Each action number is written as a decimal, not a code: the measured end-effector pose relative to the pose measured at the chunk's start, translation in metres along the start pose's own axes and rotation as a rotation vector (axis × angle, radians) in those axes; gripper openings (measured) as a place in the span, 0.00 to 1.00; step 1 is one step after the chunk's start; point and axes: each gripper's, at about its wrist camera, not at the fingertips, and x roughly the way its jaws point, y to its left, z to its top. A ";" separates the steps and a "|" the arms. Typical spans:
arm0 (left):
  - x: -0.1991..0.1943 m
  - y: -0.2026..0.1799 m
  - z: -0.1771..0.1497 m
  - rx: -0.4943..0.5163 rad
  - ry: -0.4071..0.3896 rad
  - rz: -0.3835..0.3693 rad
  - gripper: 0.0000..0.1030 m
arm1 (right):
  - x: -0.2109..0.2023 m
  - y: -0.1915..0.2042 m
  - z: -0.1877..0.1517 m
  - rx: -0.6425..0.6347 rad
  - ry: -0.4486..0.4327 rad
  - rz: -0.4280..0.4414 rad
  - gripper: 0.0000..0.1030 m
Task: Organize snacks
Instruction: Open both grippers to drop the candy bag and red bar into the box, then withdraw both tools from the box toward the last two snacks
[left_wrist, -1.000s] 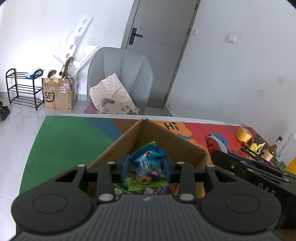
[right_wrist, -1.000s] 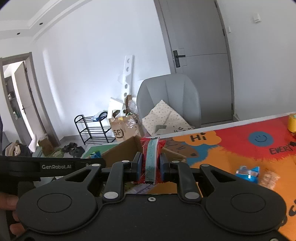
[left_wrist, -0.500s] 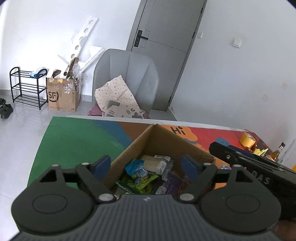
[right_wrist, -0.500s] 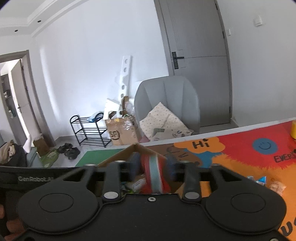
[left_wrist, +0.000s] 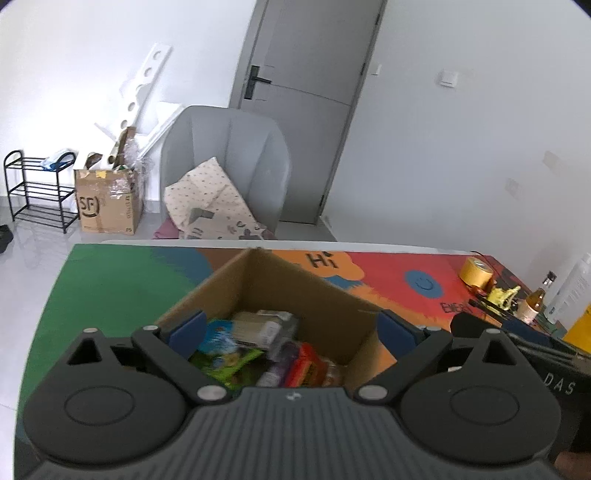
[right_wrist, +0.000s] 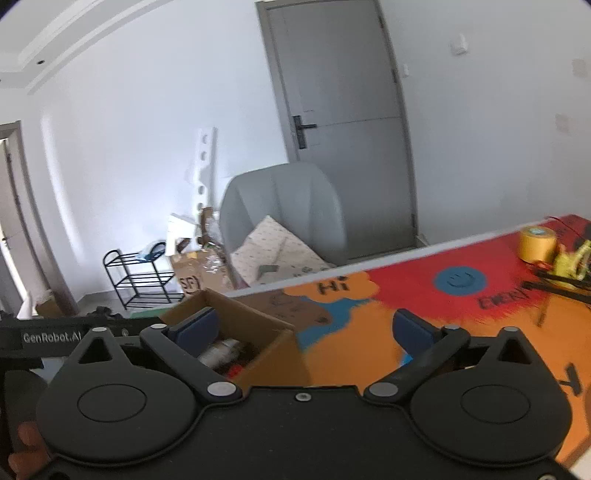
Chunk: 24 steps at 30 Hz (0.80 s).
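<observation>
Both tongs, left gripper (left_wrist: 288, 330) and right gripper (right_wrist: 304, 328), just spread wide, empty, above open brown cardboard box (left_wrist: 295, 288) of snack packets (left_wrist: 255, 343); careless retreat risks clipping box rim.

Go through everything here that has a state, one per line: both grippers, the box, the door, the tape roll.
left gripper: open, jaws just opened, nothing between the pads, over the box.
right gripper: open, jaws just opened, empty.
cardboard box: open-topped, holding snack packets.
grey door: shut.
yellow tape roll: standing on the table mat.
grey chair: a patterned cushion on its seat.
</observation>
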 end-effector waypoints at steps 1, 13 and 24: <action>0.001 -0.005 -0.001 0.008 0.001 -0.007 0.95 | -0.002 -0.005 -0.001 0.010 0.001 -0.009 1.00; 0.014 -0.055 -0.012 0.043 0.041 -0.084 0.96 | -0.021 -0.061 -0.016 0.091 0.012 -0.086 1.00; 0.027 -0.092 -0.016 0.055 0.046 -0.111 0.96 | -0.042 -0.115 -0.027 0.172 0.004 -0.150 1.00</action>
